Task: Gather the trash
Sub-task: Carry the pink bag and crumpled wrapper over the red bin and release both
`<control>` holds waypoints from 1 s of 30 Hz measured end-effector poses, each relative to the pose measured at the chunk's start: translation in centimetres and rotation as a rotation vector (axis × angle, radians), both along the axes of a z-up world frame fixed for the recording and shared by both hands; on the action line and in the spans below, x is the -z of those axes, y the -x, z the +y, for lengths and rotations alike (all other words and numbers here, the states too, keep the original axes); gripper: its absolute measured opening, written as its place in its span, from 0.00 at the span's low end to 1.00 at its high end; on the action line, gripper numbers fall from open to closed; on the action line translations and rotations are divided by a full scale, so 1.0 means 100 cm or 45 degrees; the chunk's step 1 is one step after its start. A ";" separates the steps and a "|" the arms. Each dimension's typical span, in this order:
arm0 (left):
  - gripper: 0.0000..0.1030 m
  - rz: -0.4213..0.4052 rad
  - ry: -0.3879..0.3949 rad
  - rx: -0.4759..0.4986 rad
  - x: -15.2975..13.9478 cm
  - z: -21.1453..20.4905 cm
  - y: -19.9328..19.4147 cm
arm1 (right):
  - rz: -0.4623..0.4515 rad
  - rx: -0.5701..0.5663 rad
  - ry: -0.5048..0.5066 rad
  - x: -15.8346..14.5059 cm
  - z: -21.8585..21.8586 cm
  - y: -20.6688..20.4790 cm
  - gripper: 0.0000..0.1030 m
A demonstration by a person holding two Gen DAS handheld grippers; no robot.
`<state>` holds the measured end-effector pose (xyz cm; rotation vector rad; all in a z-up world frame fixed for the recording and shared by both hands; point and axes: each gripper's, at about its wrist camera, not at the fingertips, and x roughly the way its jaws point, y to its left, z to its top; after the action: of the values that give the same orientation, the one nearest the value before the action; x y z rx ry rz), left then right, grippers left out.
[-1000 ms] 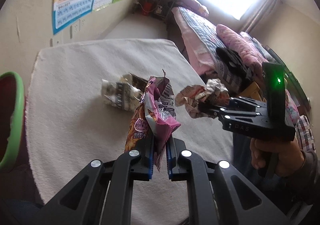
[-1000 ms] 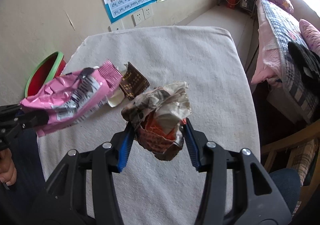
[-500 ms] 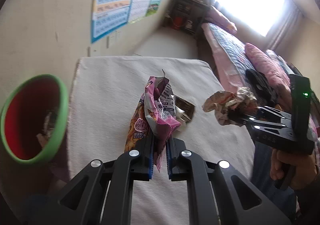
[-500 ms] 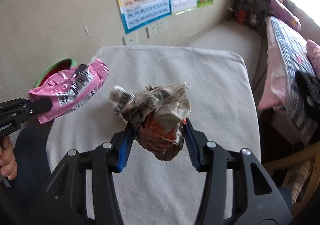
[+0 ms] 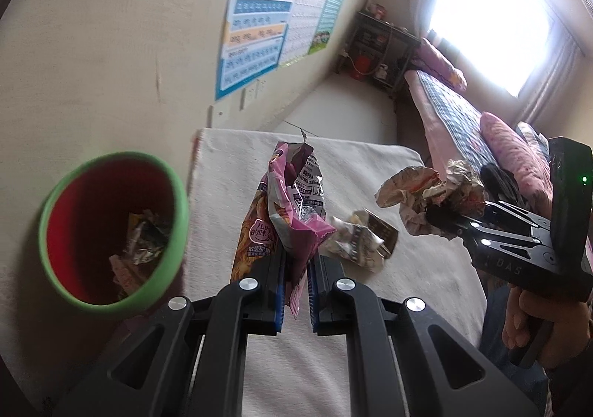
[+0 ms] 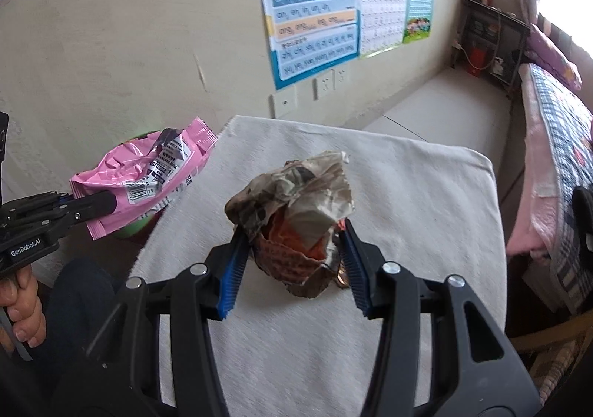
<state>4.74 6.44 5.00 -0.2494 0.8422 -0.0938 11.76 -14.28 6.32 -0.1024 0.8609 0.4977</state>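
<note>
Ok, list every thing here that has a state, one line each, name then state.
left gripper: shut on the pink snack bag, held in the air
pink snack bag: torn open, pinched at its lower edge
right gripper: shut on the crumpled wrapper
crumpled wrapper: balled up, lifted off the table
green-rimmed bin: open, some trash already inside
loose wrappers: crumpled, lying on the white table cover

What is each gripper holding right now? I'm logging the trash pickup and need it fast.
Left gripper: shut on the pink snack bag.
Right gripper: shut on the crumpled wrapper.
</note>
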 end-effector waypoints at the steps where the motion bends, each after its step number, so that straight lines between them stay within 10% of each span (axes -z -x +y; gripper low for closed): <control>1: 0.07 -0.003 0.000 -0.016 -0.001 0.006 0.001 | -0.002 -0.010 -0.002 -0.001 0.005 -0.001 0.46; 30: 0.07 -0.020 0.012 -0.373 -0.007 0.169 0.041 | -0.042 -0.368 -0.048 -0.023 0.210 -0.008 0.46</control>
<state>0.65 23.33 5.75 -0.3777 0.7818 0.1738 12.59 6.68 8.62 -0.2020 0.8079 0.7806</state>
